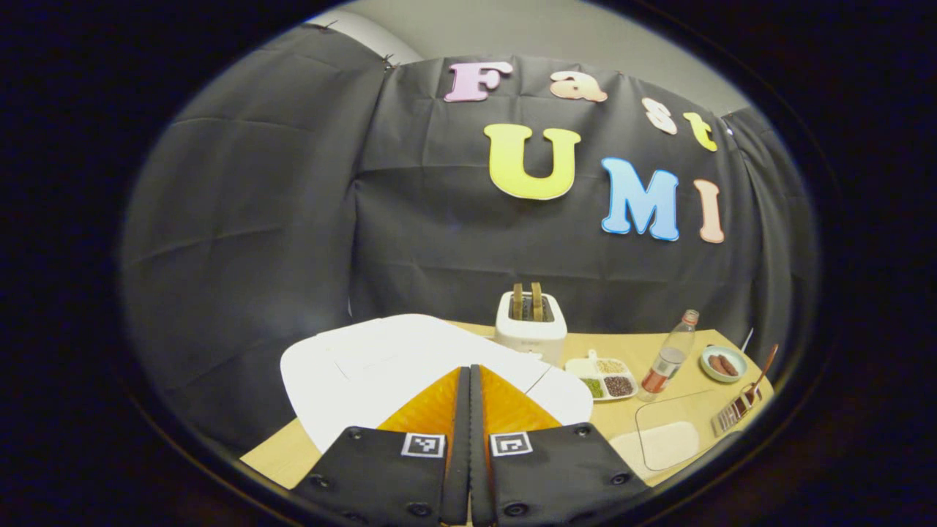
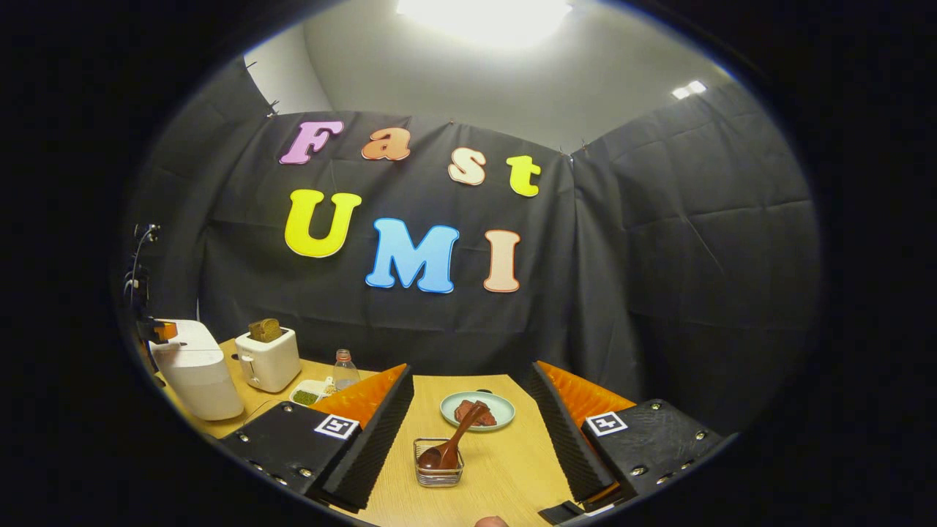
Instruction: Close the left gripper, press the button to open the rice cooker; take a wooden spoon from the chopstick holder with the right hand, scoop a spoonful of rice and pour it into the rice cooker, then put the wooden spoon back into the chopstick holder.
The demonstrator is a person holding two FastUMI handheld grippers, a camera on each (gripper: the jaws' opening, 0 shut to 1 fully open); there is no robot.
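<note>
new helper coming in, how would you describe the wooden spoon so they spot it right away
Start at the wooden table in front of the black cloth wall. Near its front edge stands a small wire chopstick holder, just before a pale green plate. The wooden spoon leans in that holder, bowl down, the only long dark brown utensil there.

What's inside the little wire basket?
A wooden spoon stands in the wire basket, bowl end down, handle leaning out toward the plate. Nothing else shows inside.
</note>
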